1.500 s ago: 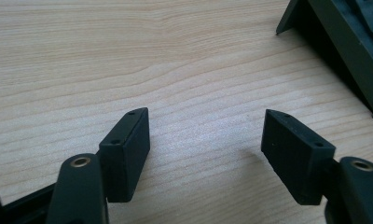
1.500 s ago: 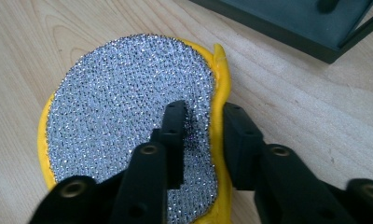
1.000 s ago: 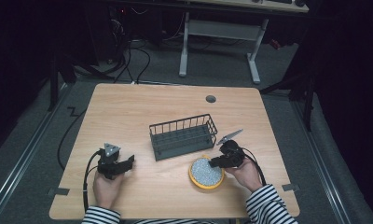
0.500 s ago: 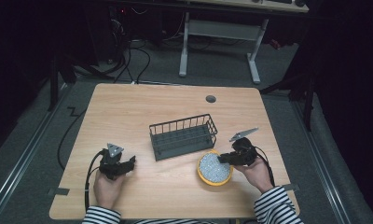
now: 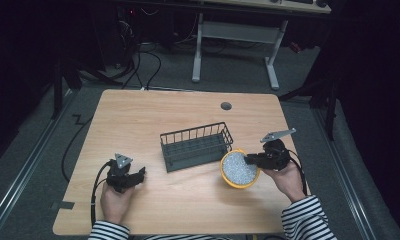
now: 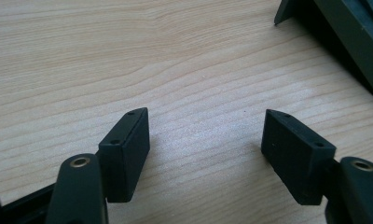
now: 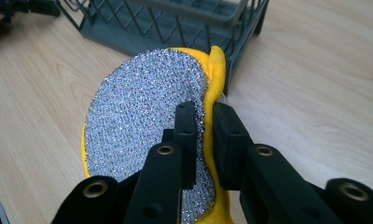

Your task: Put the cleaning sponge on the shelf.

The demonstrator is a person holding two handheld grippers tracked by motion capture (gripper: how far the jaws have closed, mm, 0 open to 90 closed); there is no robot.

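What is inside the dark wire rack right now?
The wire rack looks empty through its bars. The yellow scrubbing pad, gripped by the right gripper, covers its near right corner in the right gripper view.

Round scrubbing pad (image 7: pixel 147 121): yellow sponge body, silver glittery mesh face. Disc shape, yellow rim showing round mesh. Edge pinched and folded where right gripper (image 7: pixel 204 122) clamps it, one jaw on mesh face, other on yellow back. Pose: tilted, mesh face turned up and toward the left gripper's side of table, near edge raised. In high view, pad (image 5: pixel 239 168) sits at right front of table, far edge just beside corner of dark wire basket (image 5: pixel 195 145); contact with basket unclear.
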